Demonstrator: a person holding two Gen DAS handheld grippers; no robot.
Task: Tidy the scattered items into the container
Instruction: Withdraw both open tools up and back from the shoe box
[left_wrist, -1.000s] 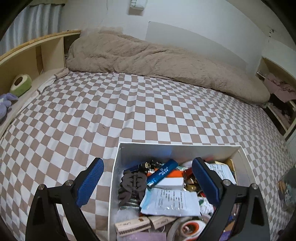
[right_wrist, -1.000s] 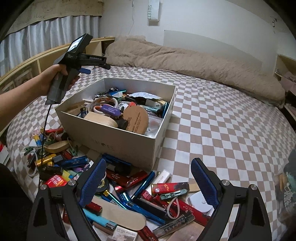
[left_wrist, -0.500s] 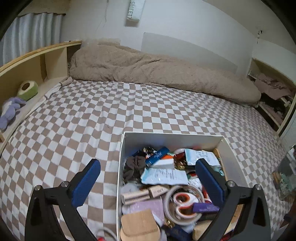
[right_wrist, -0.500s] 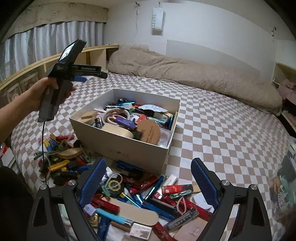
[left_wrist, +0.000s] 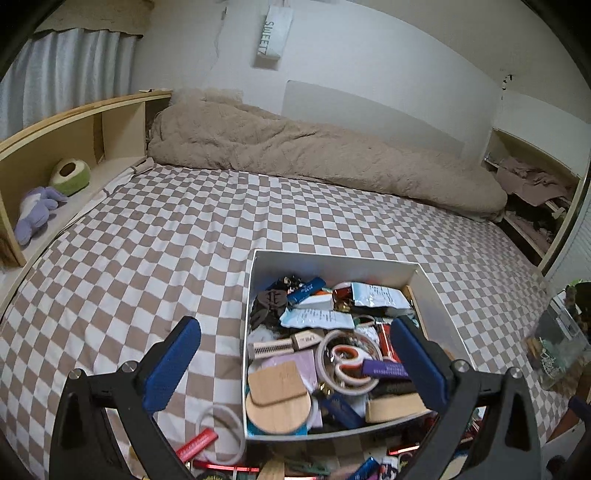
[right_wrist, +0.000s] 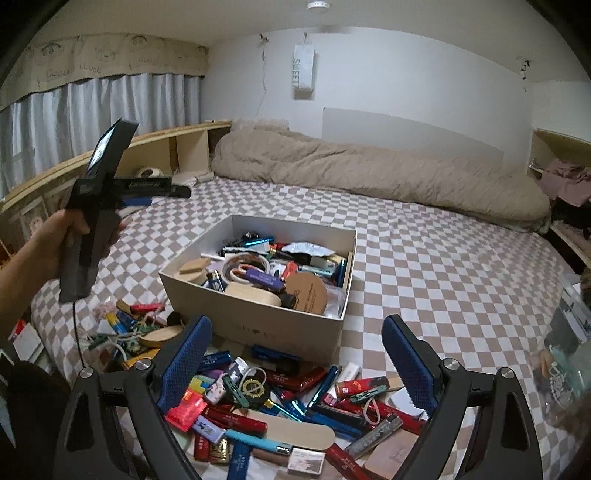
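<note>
A white cardboard box (left_wrist: 332, 258) stands on the checked bed, heaped with small items such as tape rings, wooden pieces and packets. My left gripper (left_wrist: 291, 332) hovers open above the box's near half, with nothing between its blue pads. In the right wrist view the box (right_wrist: 258, 317) sits just beyond a pile of scattered pens, lighters and packets (right_wrist: 288, 391). My right gripper (right_wrist: 297, 325) hangs over that pile, its jaws opening and empty. A hand (right_wrist: 51, 247) holds the left tool up to the left of the box. A white ring (left_wrist: 221, 432) lies beside the box.
A beige blanket (left_wrist: 314, 162) is bunched along the far side of the bed. A wooden shelf with plush toys (left_wrist: 66, 177) runs along the left. More loose items (right_wrist: 129, 332) lie left of the box. Clutter (right_wrist: 569, 350) sits off the bed's right edge.
The left gripper has drawn back and up, so the whole box now shows beneath it, and its jaws stand slightly wider. The right gripper has risen, showing more of the pile.
</note>
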